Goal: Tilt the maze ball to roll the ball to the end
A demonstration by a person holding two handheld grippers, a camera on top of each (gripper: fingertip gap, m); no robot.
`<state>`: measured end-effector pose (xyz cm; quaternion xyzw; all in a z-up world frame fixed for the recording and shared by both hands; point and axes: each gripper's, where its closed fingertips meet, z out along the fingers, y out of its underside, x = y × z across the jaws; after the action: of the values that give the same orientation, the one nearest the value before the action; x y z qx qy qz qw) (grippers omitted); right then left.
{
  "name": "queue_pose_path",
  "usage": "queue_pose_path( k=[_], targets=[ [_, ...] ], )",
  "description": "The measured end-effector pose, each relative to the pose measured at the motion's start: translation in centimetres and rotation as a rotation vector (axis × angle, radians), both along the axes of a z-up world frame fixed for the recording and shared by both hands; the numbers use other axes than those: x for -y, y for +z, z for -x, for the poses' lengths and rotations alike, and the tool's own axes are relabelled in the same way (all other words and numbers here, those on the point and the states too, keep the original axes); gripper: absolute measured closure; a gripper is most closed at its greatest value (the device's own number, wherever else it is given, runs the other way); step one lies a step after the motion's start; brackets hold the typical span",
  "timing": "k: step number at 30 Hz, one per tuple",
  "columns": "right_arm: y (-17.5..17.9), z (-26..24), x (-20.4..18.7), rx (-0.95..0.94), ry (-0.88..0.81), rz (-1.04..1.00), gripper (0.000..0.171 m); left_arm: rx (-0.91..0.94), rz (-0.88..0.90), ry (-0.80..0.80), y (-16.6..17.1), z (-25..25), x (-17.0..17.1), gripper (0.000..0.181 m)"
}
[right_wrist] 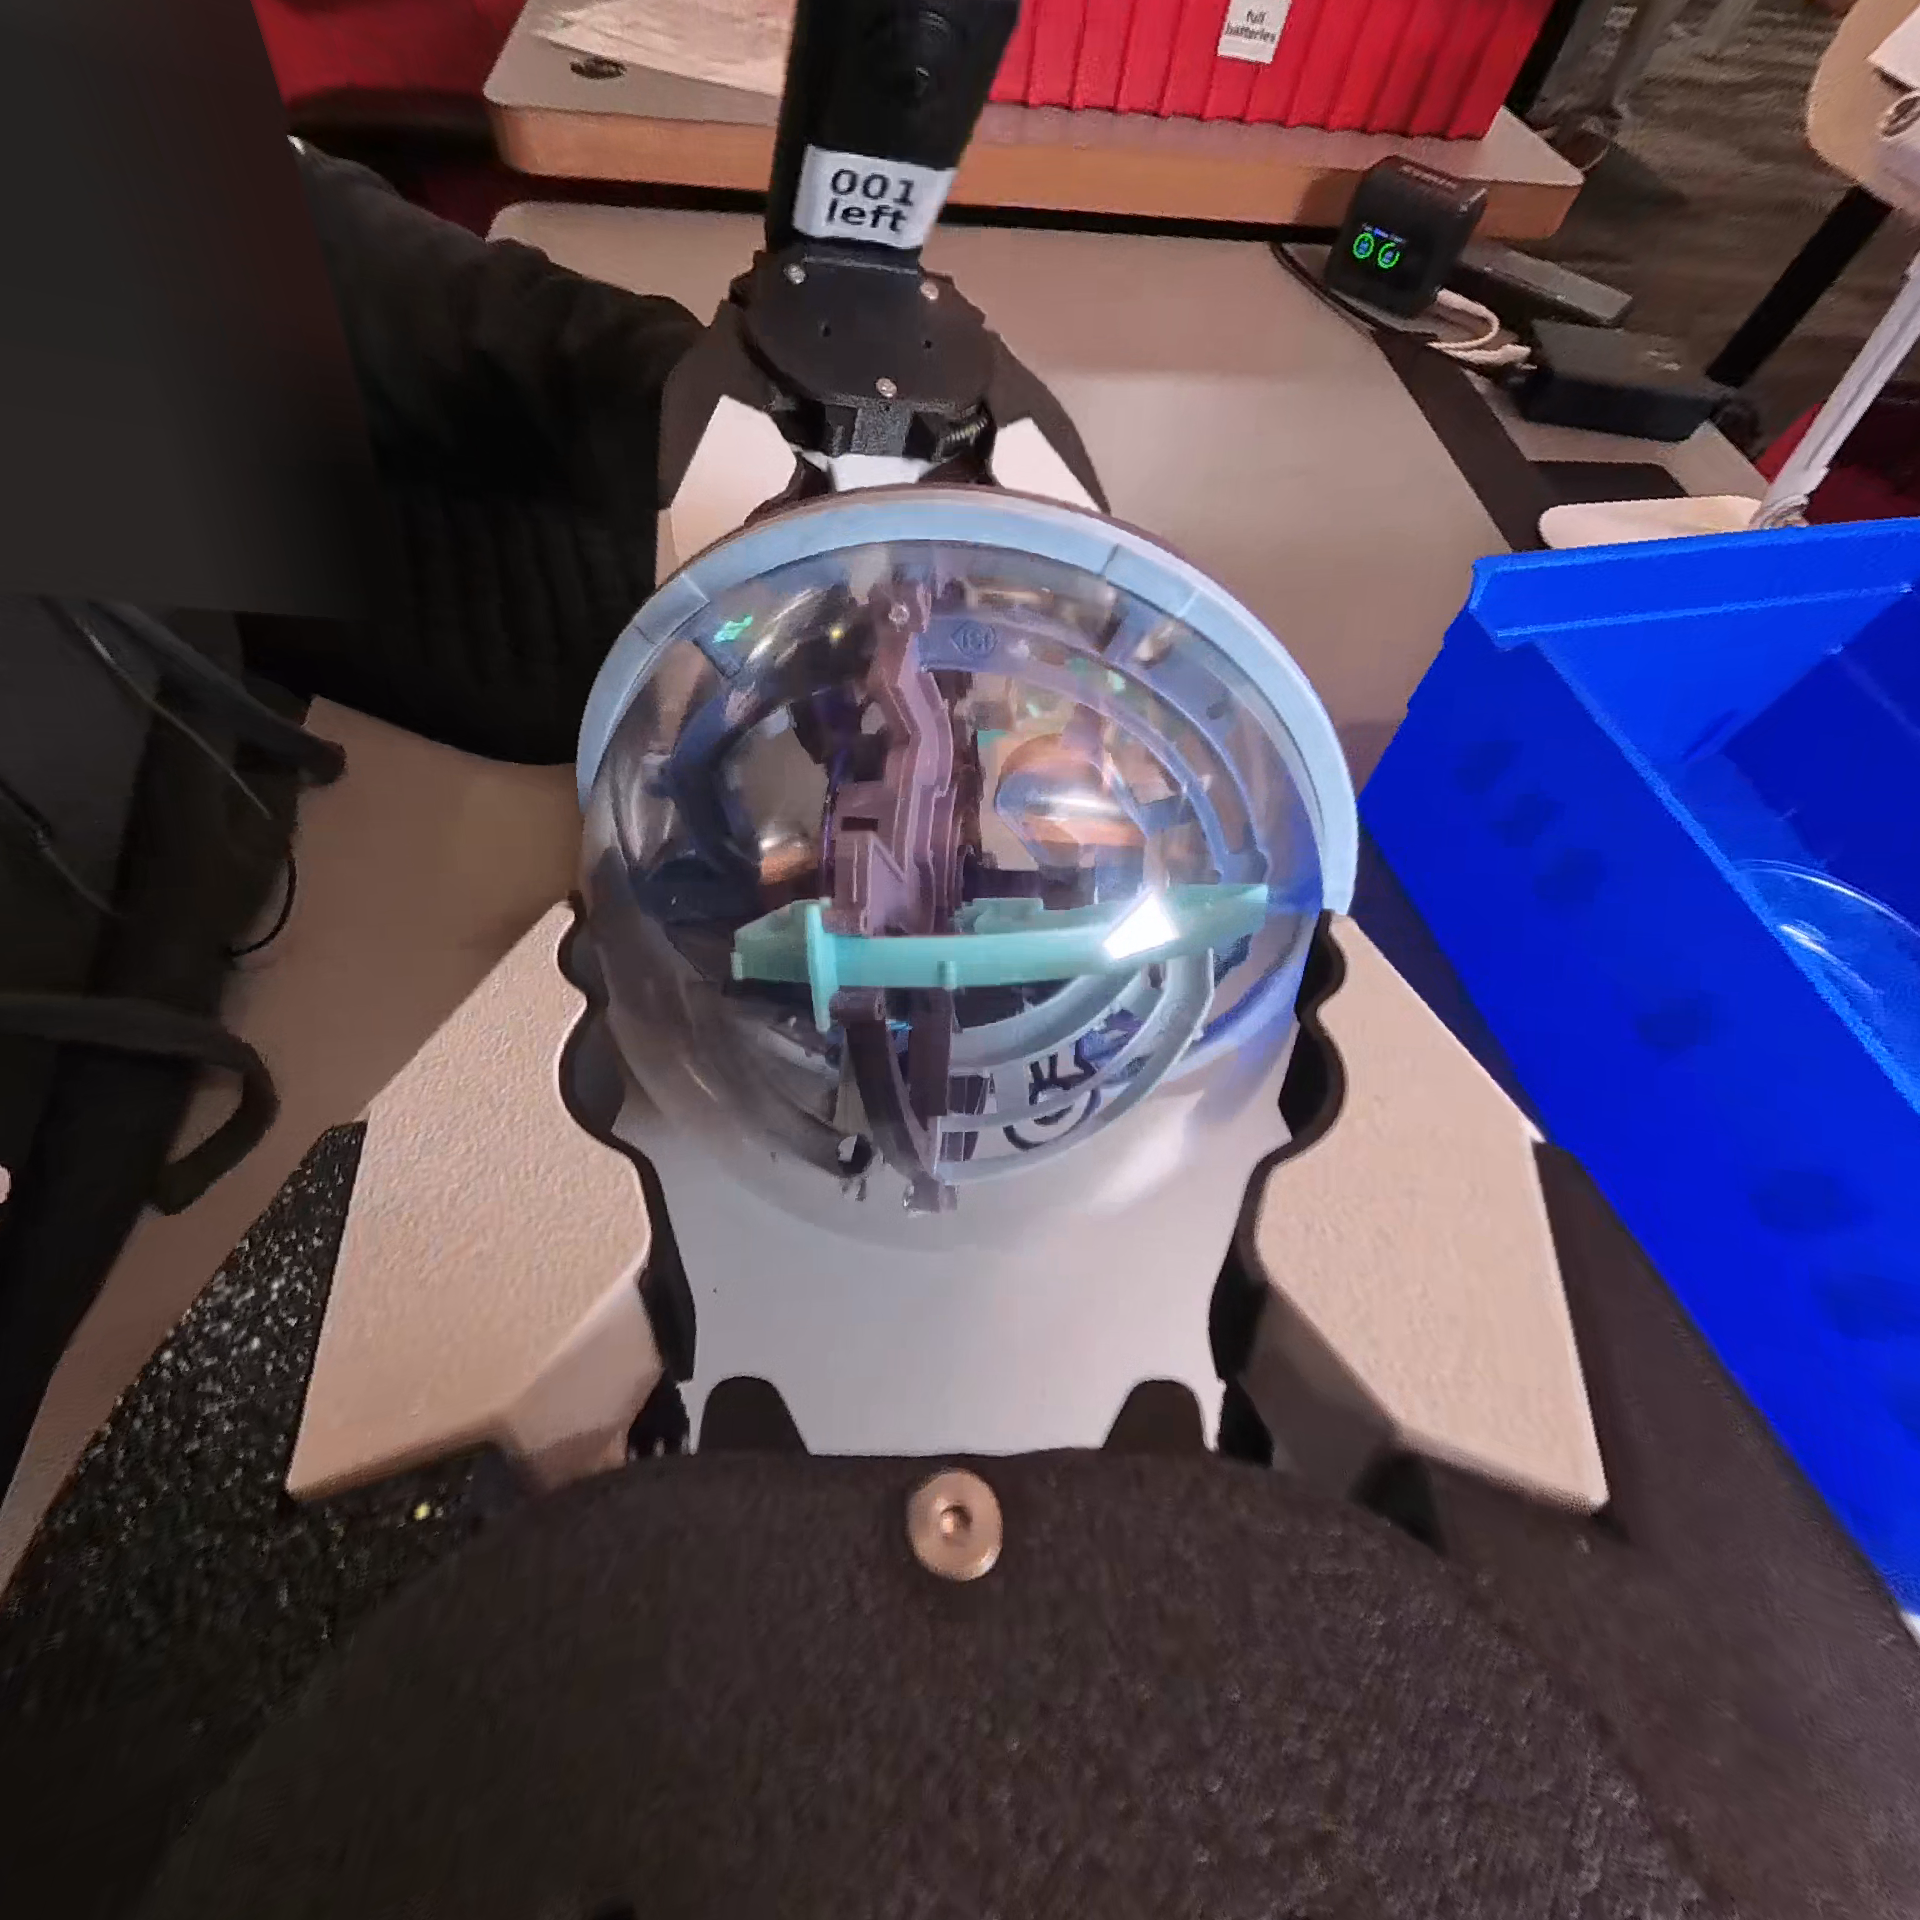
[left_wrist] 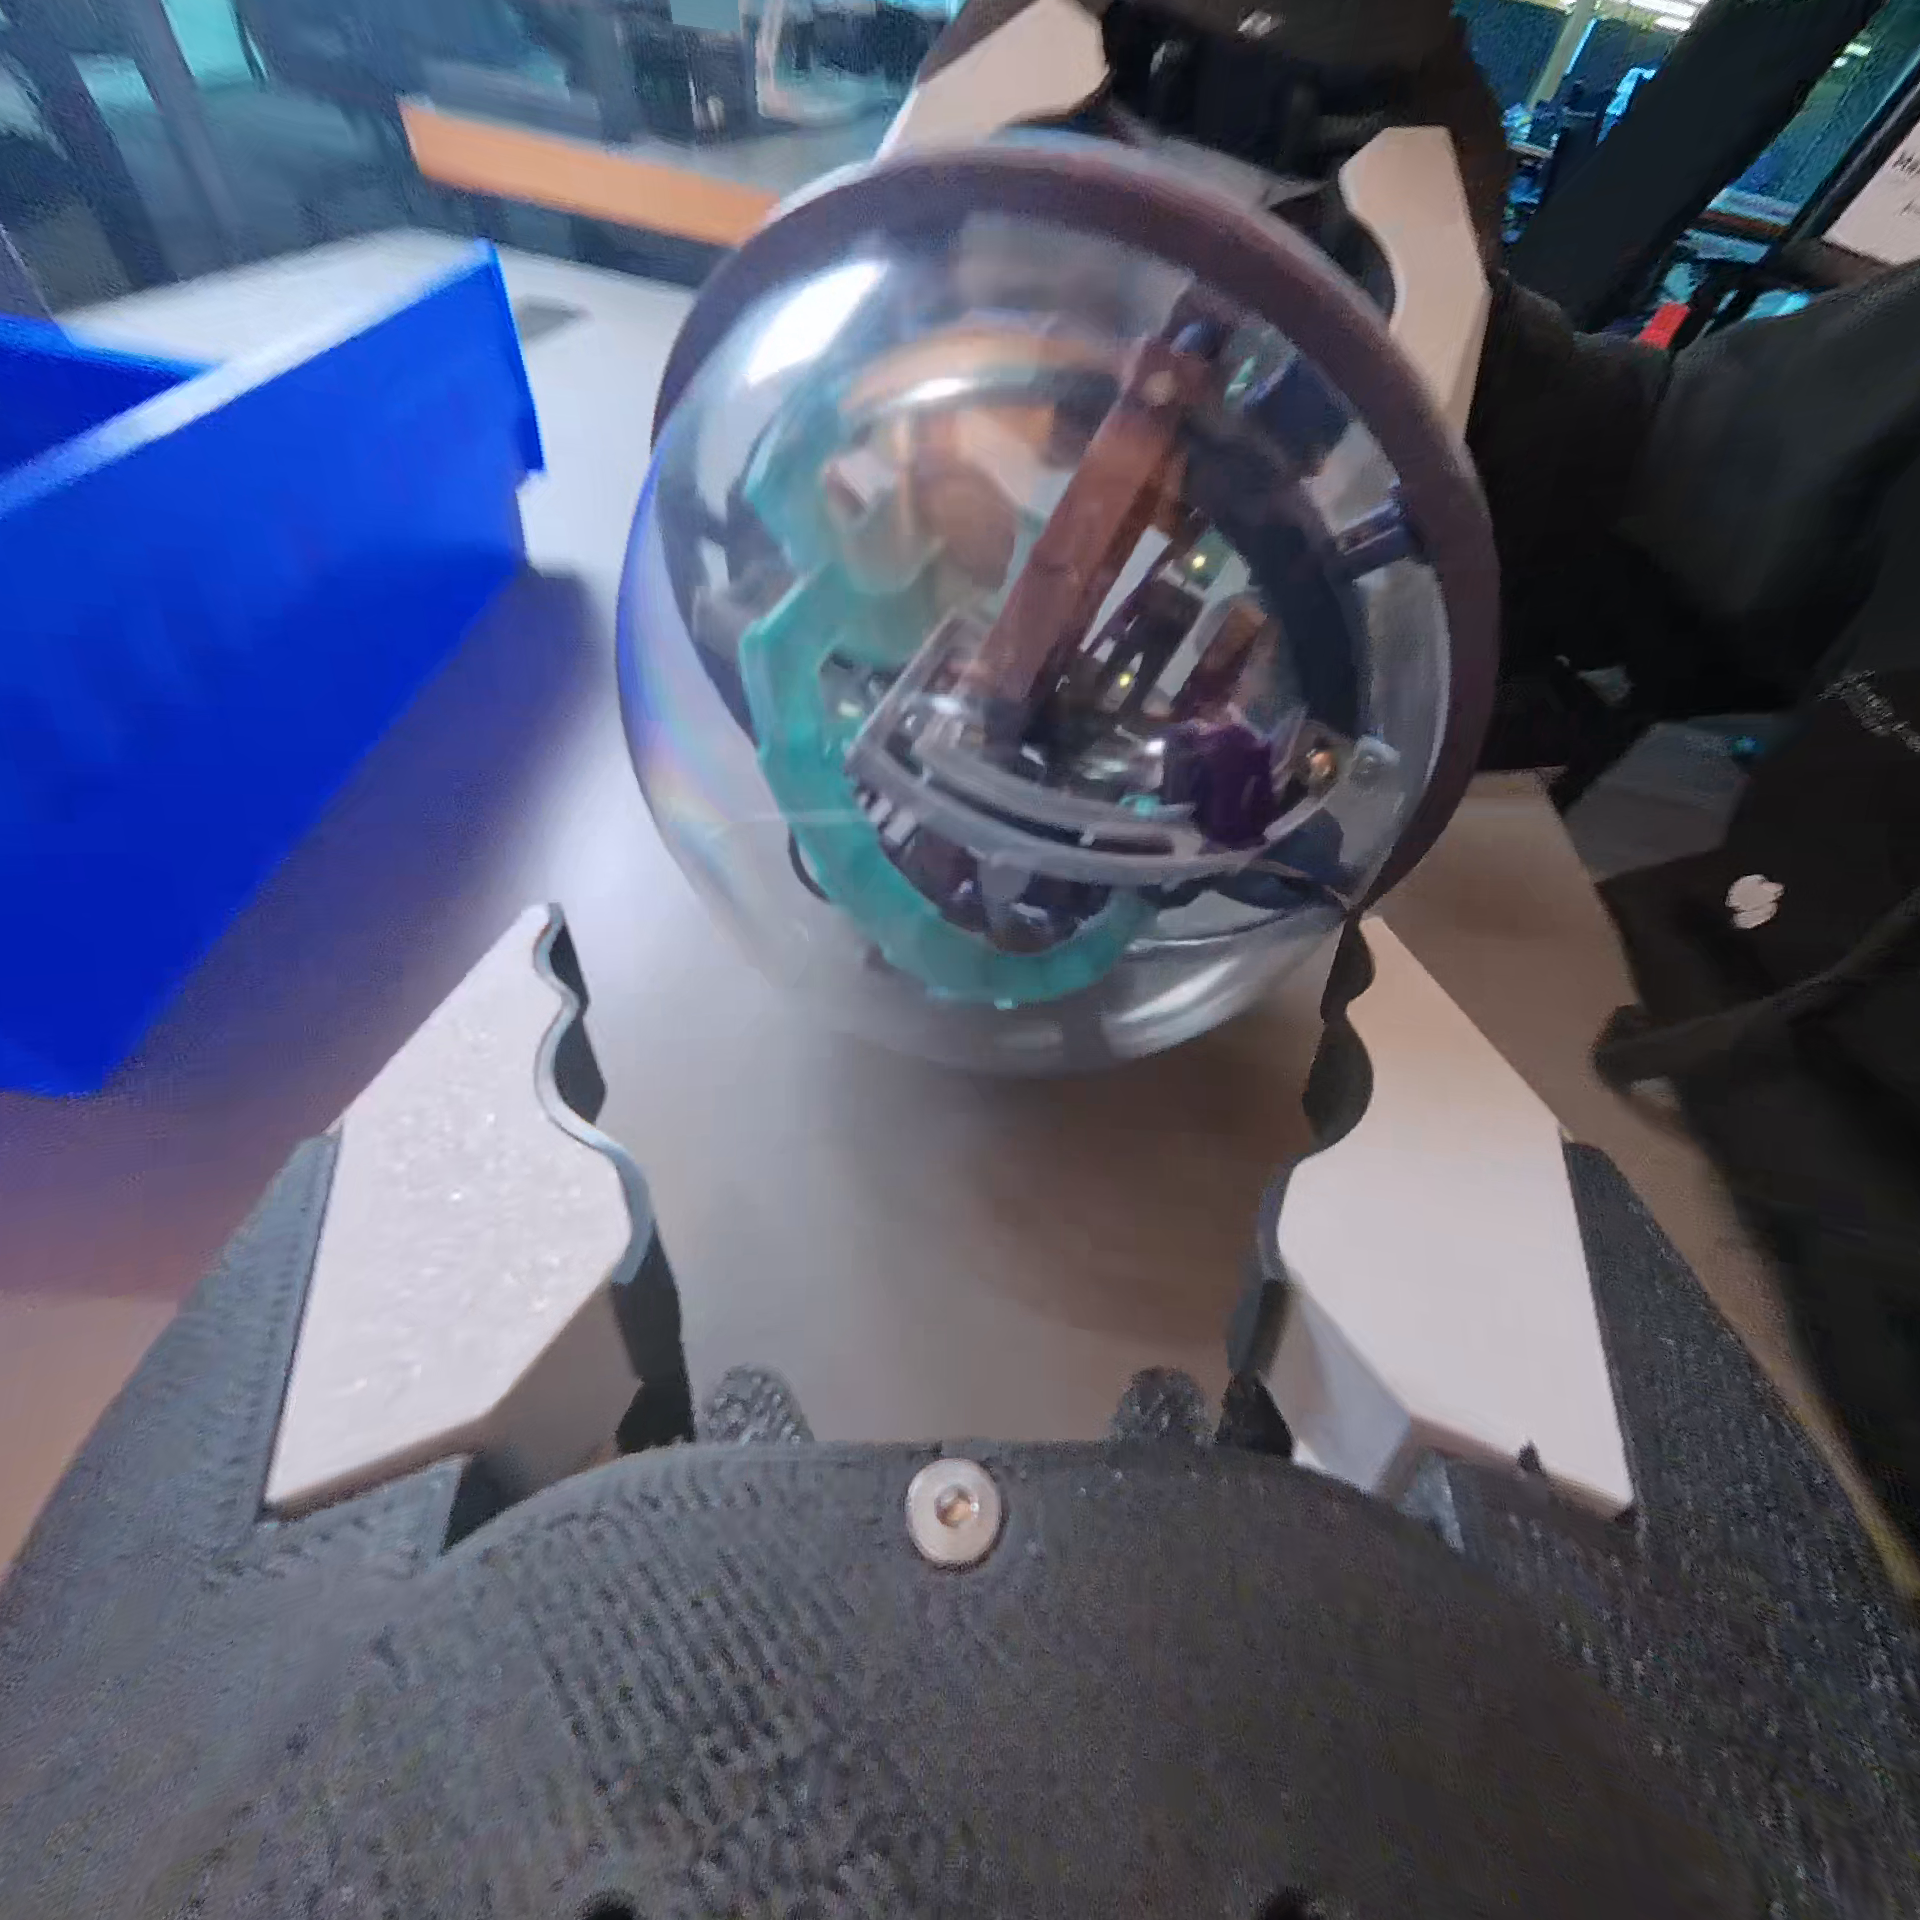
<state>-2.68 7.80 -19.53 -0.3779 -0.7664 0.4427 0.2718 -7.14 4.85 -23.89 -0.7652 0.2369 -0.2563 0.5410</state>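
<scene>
The maze ball (left_wrist: 1039, 623) is a clear sphere with a dark ring and teal, brown and purple tracks inside. It sits low over the table (left_wrist: 935, 1247). My left gripper (left_wrist: 945, 930) is open. Its right fingertip (left_wrist: 1351, 966) is at the ball's rim and its left one stands apart. My right gripper (right_wrist: 945, 935) is shut on the maze ball (right_wrist: 956, 862), with a finger on each side. The right gripper (left_wrist: 1216, 135) shows behind the ball in the left wrist view. The left gripper (right_wrist: 883, 457) shows behind it in the right wrist view. I cannot pick out the small ball inside.
A blue bin (left_wrist: 260, 623) stands close beside the ball, also in the right wrist view (right_wrist: 1714, 831). A person's dark sleeve (left_wrist: 1714, 520) is on the other side. A small black device with a lit screen (right_wrist: 1403, 234) and cables lie at the table's far end.
</scene>
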Motion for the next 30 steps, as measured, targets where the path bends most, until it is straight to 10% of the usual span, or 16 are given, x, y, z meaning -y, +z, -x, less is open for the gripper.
queue_pose_path(
  k=[5, 23, 30],
  targets=[
    [0.0, 1.2, 0.3, 0.012, 0.031, 0.041, 0.042, -0.062, -0.122, -0.001, 0.9, -0.9, -0.1, 0.046],
    [-2.6, 0.2, -2.5, -0.069, -0.166, 0.137, 0.045, 0.381, 0.314, 0.043, -1.4, -0.7, -0.8, 0.055],
    [-1.9, 0.4, -3.4, -0.063, -0.166, 0.231, 0.052, 0.043, 0.112, 0.090, -1.6, 1.6, -0.8, 0.044]
  ],
)
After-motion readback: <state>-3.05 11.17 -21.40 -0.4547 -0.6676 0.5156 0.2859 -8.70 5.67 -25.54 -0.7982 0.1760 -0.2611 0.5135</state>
